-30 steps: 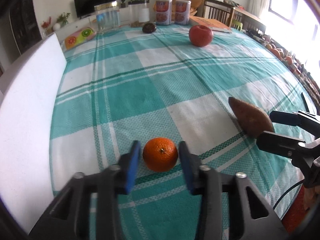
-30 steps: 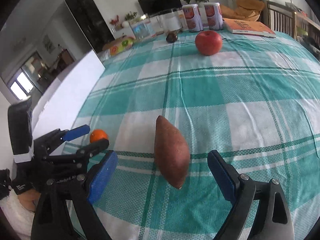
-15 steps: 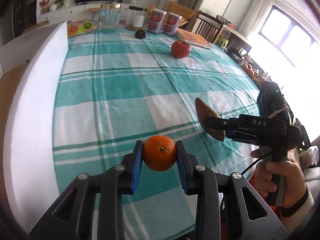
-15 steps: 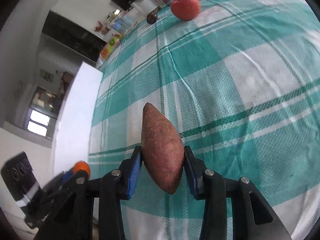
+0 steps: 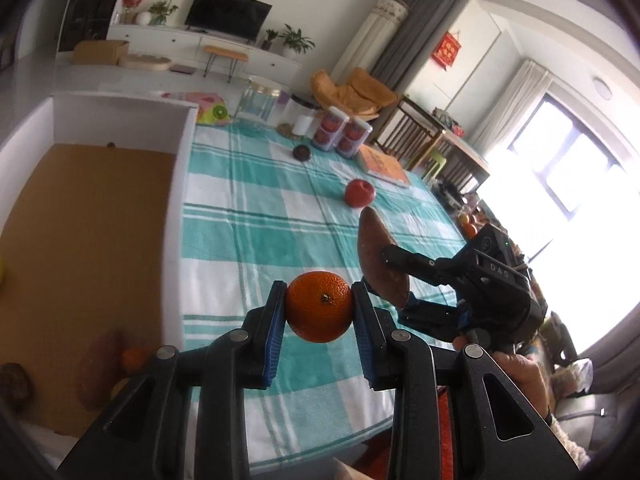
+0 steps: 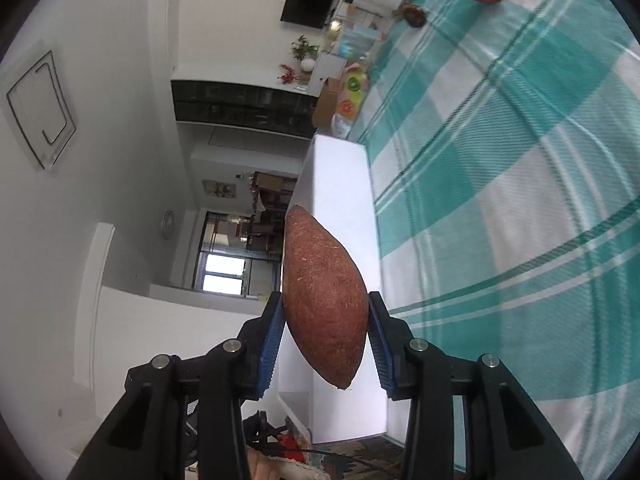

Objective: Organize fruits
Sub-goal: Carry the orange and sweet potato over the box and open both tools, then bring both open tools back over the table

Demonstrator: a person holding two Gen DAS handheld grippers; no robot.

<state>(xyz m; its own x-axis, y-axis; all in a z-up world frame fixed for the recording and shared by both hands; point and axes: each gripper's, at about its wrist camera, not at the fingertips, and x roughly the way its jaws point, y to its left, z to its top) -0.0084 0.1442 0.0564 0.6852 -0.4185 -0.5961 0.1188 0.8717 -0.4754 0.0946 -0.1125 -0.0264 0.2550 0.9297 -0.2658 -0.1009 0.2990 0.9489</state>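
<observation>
Left gripper (image 5: pixel 320 312) clamps an orange (image 5: pixel 319 306) above the checked tablecloth (image 5: pixel 248 216).

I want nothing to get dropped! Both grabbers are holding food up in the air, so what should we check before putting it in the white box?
1. Orange squeezed between the left gripper's pads: ok.
2. Sweet potato squeezed in the right gripper: ok, though held near its lower half, with the long top sticking out.
3. Both foods lifted off the tablecloth: ok.
4. Room in the box: ok, bare brown floor shows; a few foods lie at the near end.
5. Grippers clear of each other: cannot tell, they look close together.
6. Apple out of the way: ok, farther back on the table.
</observation>
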